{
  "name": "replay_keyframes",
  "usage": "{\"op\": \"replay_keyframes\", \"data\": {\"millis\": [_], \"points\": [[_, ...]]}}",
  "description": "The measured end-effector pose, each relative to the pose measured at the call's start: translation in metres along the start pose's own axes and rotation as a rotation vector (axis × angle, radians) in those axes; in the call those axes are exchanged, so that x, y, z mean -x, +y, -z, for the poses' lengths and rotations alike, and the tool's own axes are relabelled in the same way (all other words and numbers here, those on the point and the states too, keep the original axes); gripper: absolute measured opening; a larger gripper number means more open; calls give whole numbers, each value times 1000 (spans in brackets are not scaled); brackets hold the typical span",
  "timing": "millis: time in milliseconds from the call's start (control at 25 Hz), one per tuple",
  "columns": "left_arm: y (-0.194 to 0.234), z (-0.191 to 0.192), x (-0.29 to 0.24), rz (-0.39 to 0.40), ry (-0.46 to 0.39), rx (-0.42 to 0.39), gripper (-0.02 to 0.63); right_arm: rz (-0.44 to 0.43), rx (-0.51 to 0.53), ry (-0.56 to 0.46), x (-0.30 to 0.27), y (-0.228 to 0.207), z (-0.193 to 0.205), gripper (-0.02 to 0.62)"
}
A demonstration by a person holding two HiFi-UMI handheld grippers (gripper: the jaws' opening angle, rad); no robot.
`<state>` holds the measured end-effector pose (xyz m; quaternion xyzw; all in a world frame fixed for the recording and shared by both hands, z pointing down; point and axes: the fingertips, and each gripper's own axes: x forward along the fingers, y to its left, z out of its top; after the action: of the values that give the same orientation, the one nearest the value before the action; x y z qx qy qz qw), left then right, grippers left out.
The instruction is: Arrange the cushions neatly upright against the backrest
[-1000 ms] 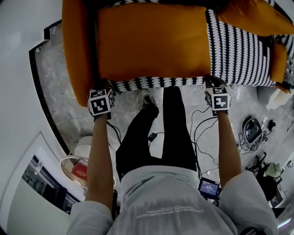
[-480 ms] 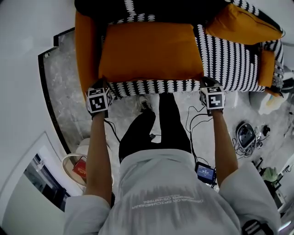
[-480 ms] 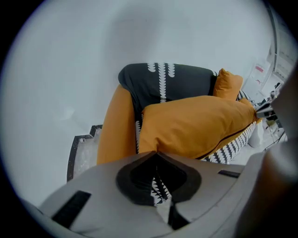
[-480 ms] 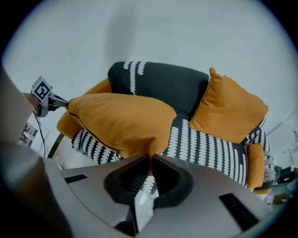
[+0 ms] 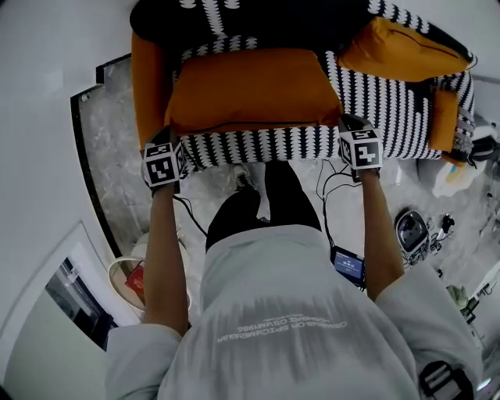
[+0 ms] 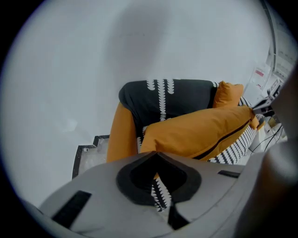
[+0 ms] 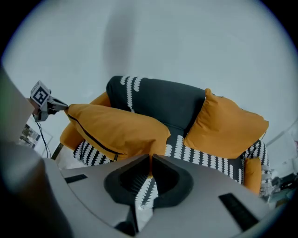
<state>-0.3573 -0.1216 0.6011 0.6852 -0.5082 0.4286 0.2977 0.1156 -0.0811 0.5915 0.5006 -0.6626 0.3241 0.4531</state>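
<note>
Head view shows a wide sofa with a black-and-white patterned seat, orange arms and a black backrest. The big orange fabric cushion is up in the air over the left part of the seat and leans on nothing. Its long side runs across the sofa, side to side, from one gripper to the other. Its wide face looks mostly up and its far edge points at the backrest, so it is more lying than standing. The second orange cushion sits at the right end of the seat and leans on the backrest, near the right arm. It stands with one corner up, a bit crooked.

The left gripper has its jaws pressed together on the near left corner of the big cushion, and a bit of orange shows between them. The right gripper pinches the near right corner, and its jaws have just been closing on it.

I think the job is about half done. The second cushion looks close to its place, but it may need a little straightening. The big one has yet to be tipped up and set against the backrest.
</note>
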Motion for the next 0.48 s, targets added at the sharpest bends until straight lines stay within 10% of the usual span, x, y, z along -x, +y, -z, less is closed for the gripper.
{"op": "replay_keyframes", "data": {"millis": [480], "points": [[18,-112,-20,-65,-93,48,9,-48,92,-64,-19,-48,-101,26]]}}
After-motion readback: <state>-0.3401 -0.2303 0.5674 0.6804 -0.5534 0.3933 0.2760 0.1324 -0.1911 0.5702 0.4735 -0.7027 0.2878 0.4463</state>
